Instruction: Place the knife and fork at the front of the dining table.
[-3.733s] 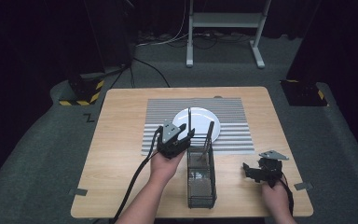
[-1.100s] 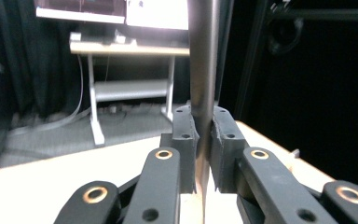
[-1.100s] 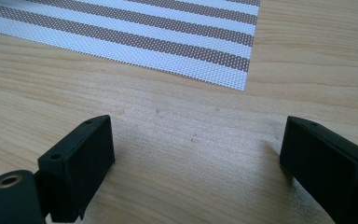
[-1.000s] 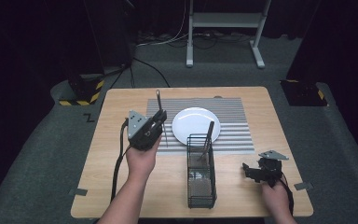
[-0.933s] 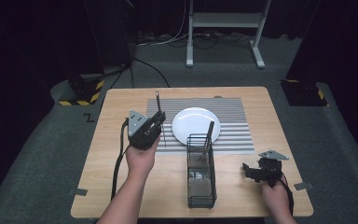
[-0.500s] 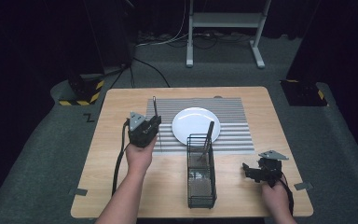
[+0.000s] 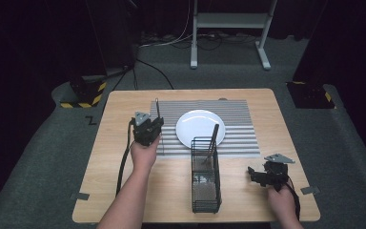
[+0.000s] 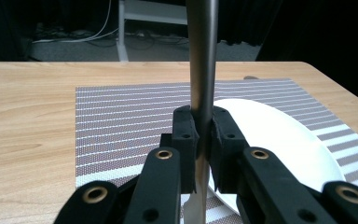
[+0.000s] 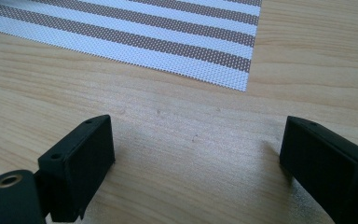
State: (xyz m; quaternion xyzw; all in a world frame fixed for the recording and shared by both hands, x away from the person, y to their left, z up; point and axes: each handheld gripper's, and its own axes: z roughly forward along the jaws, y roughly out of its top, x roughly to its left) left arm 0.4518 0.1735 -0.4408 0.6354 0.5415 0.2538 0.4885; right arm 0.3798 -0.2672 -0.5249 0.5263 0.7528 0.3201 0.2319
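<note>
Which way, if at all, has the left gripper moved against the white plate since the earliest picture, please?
Yes. The left gripper, shut on a metal utensil, has gone from in front of the white plate to its left side.

The striped mat lies on the table toward its far, twelve o'clock half, with the plate on it near the middle. At six o'clock of the plate the wire rack stands on the table, its far end just over the mat's near edge, with a utensil standing in that end and leaning over the plate. At nine o'clock of the plate the left gripper holds a metal rod upright over the mat's left edge, while the right gripper sits at three o'clock of the rack, near the table's near right corner.
</note>
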